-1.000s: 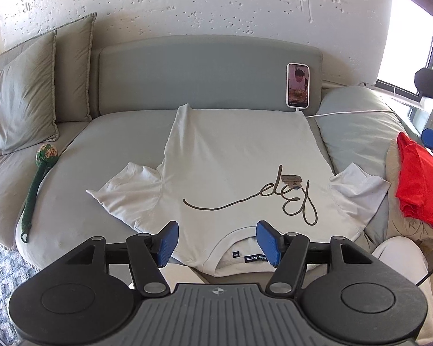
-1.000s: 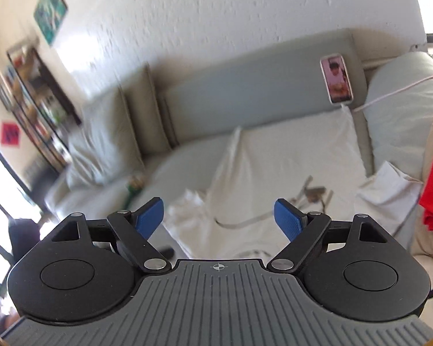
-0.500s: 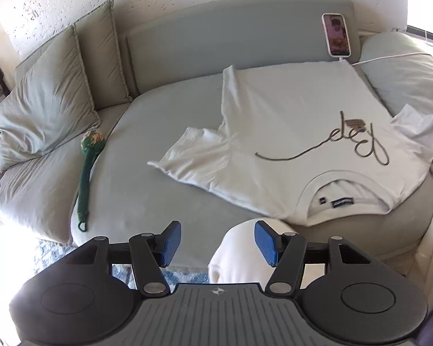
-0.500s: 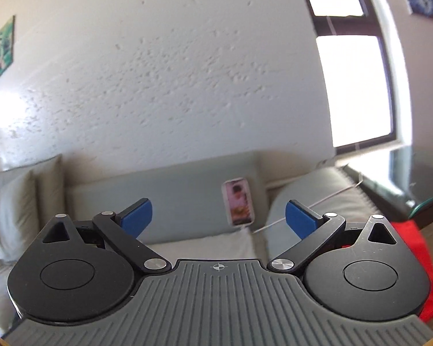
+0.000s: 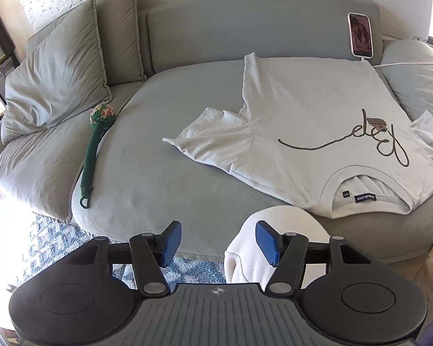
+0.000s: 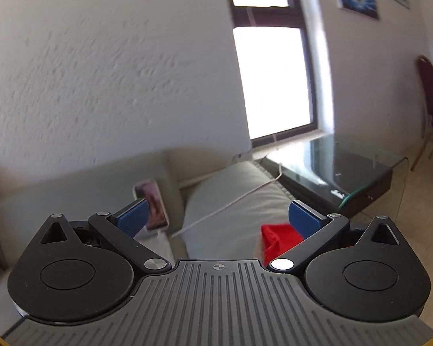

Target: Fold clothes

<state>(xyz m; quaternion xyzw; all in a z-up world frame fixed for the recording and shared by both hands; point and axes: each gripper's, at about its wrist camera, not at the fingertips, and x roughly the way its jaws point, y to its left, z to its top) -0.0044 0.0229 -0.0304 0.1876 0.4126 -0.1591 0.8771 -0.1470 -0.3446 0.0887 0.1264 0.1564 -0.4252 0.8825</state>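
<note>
White T-shirt lies spread face-up on the grey sofa seat, ahead and to the right of the left gripper, its collar at the near edge and its hem up against the backrest beside a propped phone. One sleeve fans out to the left; the far sleeve hangs over the right-hand cushion. Nothing has been folded yet.

A second ago the left gripper pointed straight at the collar; now the shirt sits off to its right, and a green long-handled massager shows well to its left. Its jaws stand partly apart with nothing between them, only the sofa edge and the person's light-trousered knee beyond the pads.

The right gripper looked at the shirt a second ago; it now faces the wall and window, with a red garment low between its pads but well beyond them. Its jaws have just been opening and stand wide with nothing in them.

Judging from this, both tools have drifted off the shirt, so each has to be brought back to an edge or sleeve before the first fold can begin.
</note>
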